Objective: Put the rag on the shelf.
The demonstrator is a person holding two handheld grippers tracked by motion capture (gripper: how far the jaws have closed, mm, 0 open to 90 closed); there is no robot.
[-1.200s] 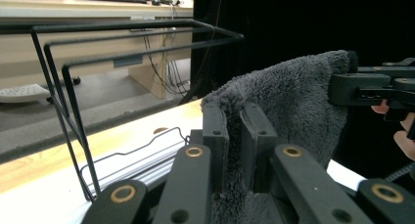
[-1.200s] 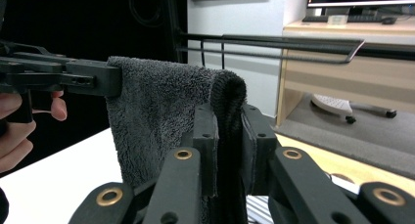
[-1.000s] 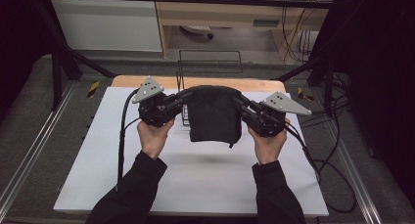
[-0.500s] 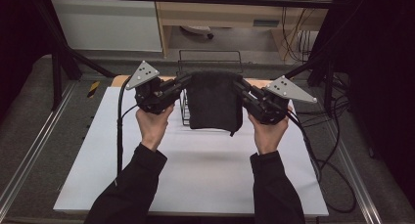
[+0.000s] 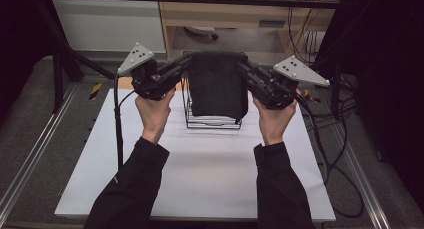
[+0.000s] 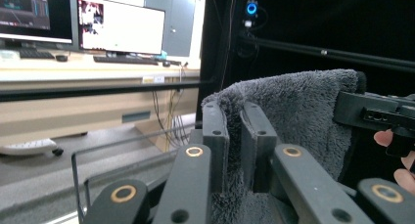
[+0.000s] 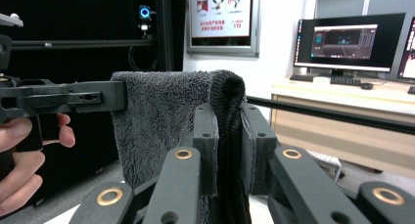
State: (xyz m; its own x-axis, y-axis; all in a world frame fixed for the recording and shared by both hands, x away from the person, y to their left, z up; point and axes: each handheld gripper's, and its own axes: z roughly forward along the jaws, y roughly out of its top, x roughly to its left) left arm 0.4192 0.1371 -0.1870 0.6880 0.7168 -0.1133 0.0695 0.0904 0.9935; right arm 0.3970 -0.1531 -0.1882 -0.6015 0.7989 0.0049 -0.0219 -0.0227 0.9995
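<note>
**Towel lifted clear of the table, now hanging over the wire rack**

High view: against the two earlier pictures, both hands have risen and moved toward the far side, and the dark grey towel (image 5: 218, 84) has gone with them. It used to hang low over the white table (image 5: 200, 189); now it hangs in front of the wire rack (image 5: 212, 120) at the far middle of the table, its top edge stretched level between the two claws. My reading is that the towel is being carried up to be draped over the rack's top bar, and the draping itself is not yet done. The left gripper (image 5: 186, 64) pinches the towel's upper left corner; the right gripper (image 5: 242, 65) pinches the upper right corner. Count here: one towel, one rack, two grippers, two hands, one table

Left gripper view: the left gripper's (image 6: 234, 136) jaws stand closed tight on a fold of fluffy grey towel (image 6: 293, 111). One rail of the rack (image 6: 117, 148) runs low at the left. The other gripper's jaw bites the towel's far corner at the right

Right gripper view: the right gripper (image 7: 229, 141) clamps the towel's (image 7: 161, 116) folded edge between its pads; the other gripper holds the opposite corner at the left. One towel, both corners held
</note>
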